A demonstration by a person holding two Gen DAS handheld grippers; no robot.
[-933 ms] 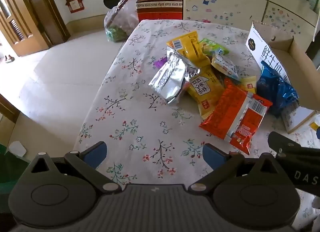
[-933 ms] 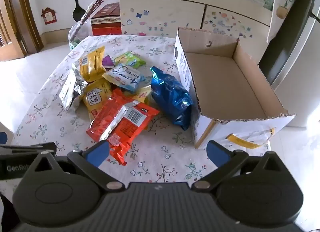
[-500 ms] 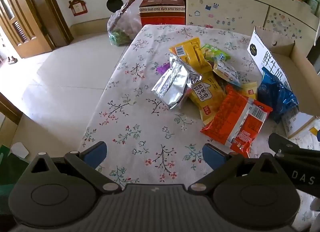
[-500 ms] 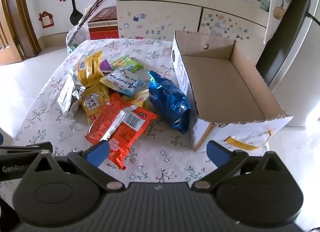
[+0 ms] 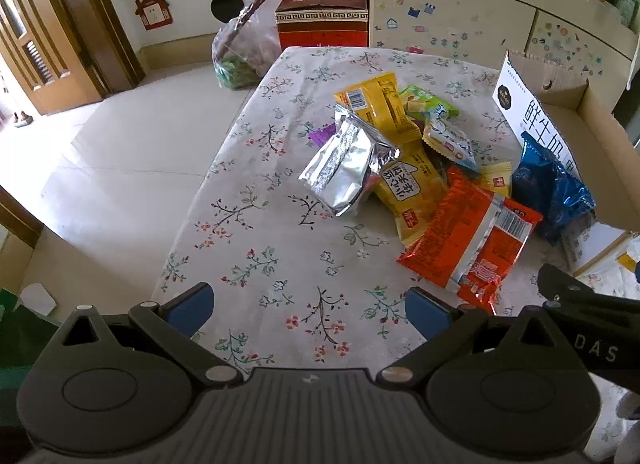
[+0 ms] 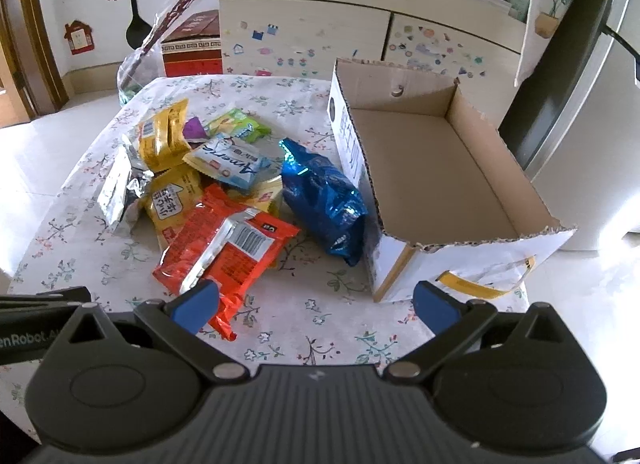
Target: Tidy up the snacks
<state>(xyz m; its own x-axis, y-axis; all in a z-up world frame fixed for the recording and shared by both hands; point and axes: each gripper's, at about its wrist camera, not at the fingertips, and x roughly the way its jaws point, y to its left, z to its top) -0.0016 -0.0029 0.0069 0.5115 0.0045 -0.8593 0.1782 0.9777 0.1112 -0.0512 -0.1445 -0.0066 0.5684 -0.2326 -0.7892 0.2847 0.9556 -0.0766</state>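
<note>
1. Left wrist view: the left claw (image 5: 308, 306) gapes wide and empty above the bench's (image 5: 256, 248) near edge. The glossy orange-red foil snack packet (image 5: 472, 240) lies ahead to its right, long axis slanting toward the far-left corner.
2. Right wrist view: the right claw (image 6: 316, 302), wide and empty, is nearer; that packet (image 6: 224, 242) touches its left finger, and the empty open cardboard box (image 6: 436, 171) stands at the bench's right edge.

Silver pouch (image 5: 348, 167): crinkled glossy foil. Blue bag (image 6: 324, 199): shiny plastic film. Box (image 6: 472, 223): matt corrugated cardboard. Surface (image 5: 260, 256): covered by matt floral cloth.
</note>
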